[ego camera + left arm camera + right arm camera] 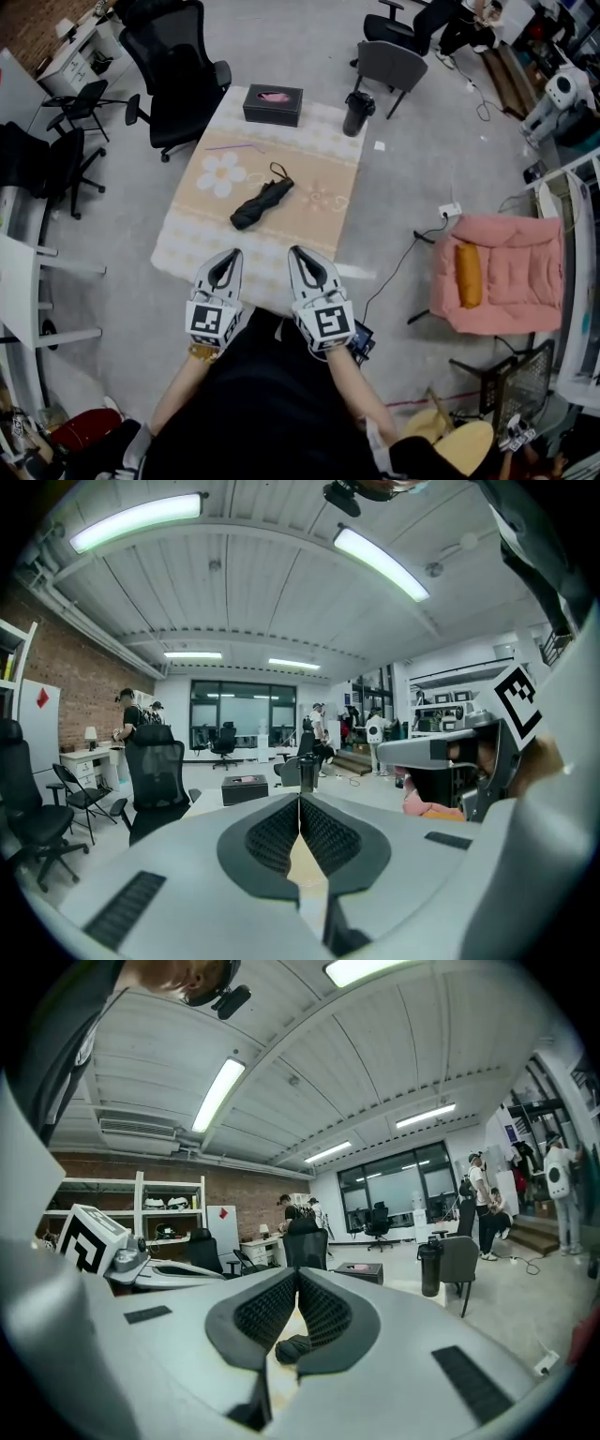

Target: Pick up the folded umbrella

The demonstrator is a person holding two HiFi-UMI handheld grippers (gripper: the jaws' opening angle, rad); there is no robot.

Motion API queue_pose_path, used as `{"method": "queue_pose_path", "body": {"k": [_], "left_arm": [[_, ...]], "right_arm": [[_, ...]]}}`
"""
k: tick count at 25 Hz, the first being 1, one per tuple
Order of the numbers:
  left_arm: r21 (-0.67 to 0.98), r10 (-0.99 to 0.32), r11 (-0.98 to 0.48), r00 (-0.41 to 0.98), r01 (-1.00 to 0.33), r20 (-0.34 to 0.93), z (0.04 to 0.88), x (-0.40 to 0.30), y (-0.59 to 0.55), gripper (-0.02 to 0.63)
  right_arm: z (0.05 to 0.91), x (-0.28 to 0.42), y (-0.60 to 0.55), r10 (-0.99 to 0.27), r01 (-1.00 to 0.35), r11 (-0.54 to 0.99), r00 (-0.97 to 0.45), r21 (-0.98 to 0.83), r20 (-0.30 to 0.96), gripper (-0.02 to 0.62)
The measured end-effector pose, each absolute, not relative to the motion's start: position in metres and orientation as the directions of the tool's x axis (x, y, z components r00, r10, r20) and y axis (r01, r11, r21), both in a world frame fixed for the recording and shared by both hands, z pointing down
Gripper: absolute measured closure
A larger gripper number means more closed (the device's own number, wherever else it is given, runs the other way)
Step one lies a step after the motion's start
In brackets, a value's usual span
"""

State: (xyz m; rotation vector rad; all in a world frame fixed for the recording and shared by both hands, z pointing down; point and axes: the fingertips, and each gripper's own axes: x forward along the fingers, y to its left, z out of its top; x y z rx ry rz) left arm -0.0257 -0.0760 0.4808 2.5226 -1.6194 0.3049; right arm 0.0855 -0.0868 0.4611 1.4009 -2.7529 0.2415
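Observation:
The folded black umbrella (262,204) lies slantwise in the middle of the table's floral cloth (211,220), its strap loop toward the far side. Both grippers hover side by side over the table's near edge, short of the umbrella and pointing at it. My left gripper (228,256) is shut, its pads meeting with nothing between them (300,801). My right gripper (296,252) is also shut and empty (297,1275). In the right gripper view, the umbrella's end (292,1346) shows in the gap below the pads.
A black tissue box (273,104) and a black bottle (356,112) stand at the table's far end, with a thin purple stick (234,146) on the cloth. Black office chairs (178,70) stand on the left, a grey chair (390,64) behind, and a pink armchair (502,274) on the right.

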Motion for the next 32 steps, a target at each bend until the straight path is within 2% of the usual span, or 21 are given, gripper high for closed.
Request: {"method": "queue_pose_path", "body": {"k": [16, 26, 32], "left_arm": [[0.062, -0.806, -0.558, 0.558, -0.828, 0.197, 0.511, -0.071, -0.141, 0.592], [0.078, -0.776, -0.589, 0.590, -0.805, 0.224, 0.540, -0.072, -0.165, 0.591], [0.038, -0.786, -0.567, 0.554, -0.823, 0.273, 0.573, -0.073, -0.193, 0.591]], "right_arm": [[0.461, 0.030, -0.115, -0.853, -0.863, 0.505, -0.504, -0.028, 0.138, 0.578], [0.470, 0.032, -0.132, -0.860, -0.868, 0.495, -0.495, -0.034, 0.127, 0.578], [0.466, 0.045, -0.142, -0.848, -0.854, 0.520, -0.518, -0.014, 0.111, 0.577]]}}
